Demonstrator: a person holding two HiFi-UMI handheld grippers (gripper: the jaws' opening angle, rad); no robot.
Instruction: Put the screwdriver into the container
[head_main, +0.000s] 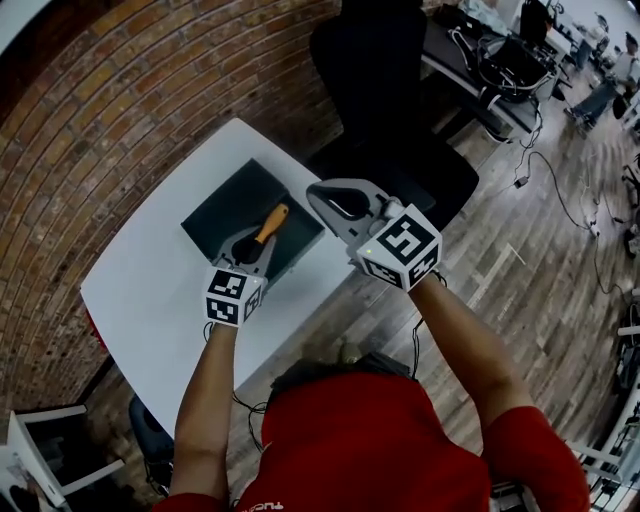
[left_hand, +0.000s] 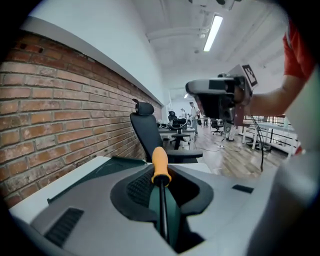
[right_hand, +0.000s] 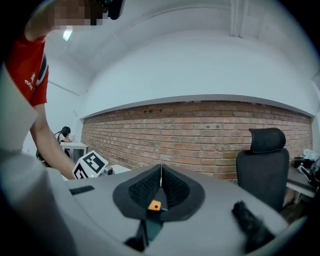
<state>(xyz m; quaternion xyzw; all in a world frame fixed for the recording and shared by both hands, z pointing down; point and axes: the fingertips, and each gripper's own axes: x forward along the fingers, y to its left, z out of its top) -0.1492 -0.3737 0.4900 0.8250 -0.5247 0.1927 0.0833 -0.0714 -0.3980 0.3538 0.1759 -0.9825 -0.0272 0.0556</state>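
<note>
While left gripper (left_hand: 162, 200) pinches the screwdriver (left_hand: 161, 167) by its shaft over the container (head_main: 225, 205), and right gripper (right_hand: 160, 180) is closed empty, the handle may pivot and miss.

Head view overhead — gripper views (level)

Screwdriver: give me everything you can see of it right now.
The screwdriver has a smooth orange handle, plastic-looking, and a thin dark shaft. The left gripper is clamped on the shaft, which runs back between its jaws; the handle sticks out past them. In the head view it is held over the dark container. Its tip is hidden.
</note>
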